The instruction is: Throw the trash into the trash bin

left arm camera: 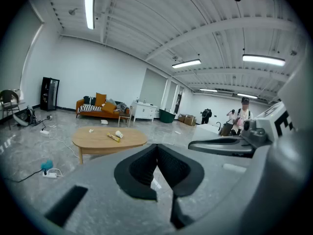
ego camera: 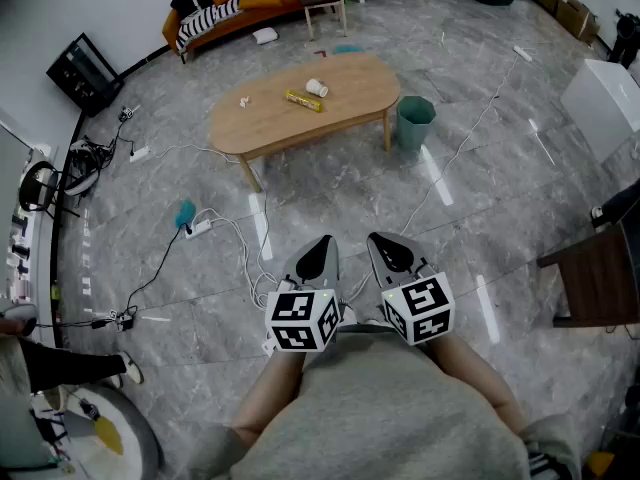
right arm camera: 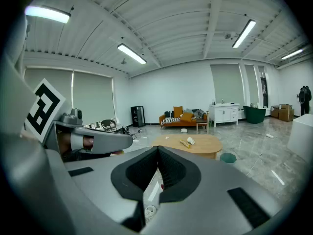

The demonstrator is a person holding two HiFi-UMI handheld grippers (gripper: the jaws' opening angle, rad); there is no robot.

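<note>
The left gripper (ego camera: 320, 250) has its dark ribbed fingers (left arm camera: 141, 169) pressed together with nothing between them, tipped slightly down toward the grey marbled tile floor (ego camera: 330, 193). Well ahead of these fingers stands the oval pale-wood bench (ego camera: 270, 123) on slim round legs, its long axis running left to right across the head view.

Furthest left on the bench lies a small crumpled white scrap (ego camera: 243, 101). Near the middle, straight ahead of the left fingers, a long yellow packet (ego camera: 303, 100) lies flat on the wood. Its long axis slants from far-left to near-right, roughly along the bench's length, and its print is too small to read. A white cup (ego camera: 317, 88) lies on its side just beside the packet, on the side away from the fingers.

The right gripper (ego camera: 390, 248) is just beside the left one, and its fingers (right arm camera: 178, 173) are likewise closed and empty. Ahead of the right fingers and well apart from them, a teal plastic trash bin (ego camera: 415, 123) stands upright on the floor. It is tapered and open-topped, just beside the bench's right-hand leg. Each gripper carries a cube (ego camera: 302, 320) faced with black-and-white square markers.
</note>
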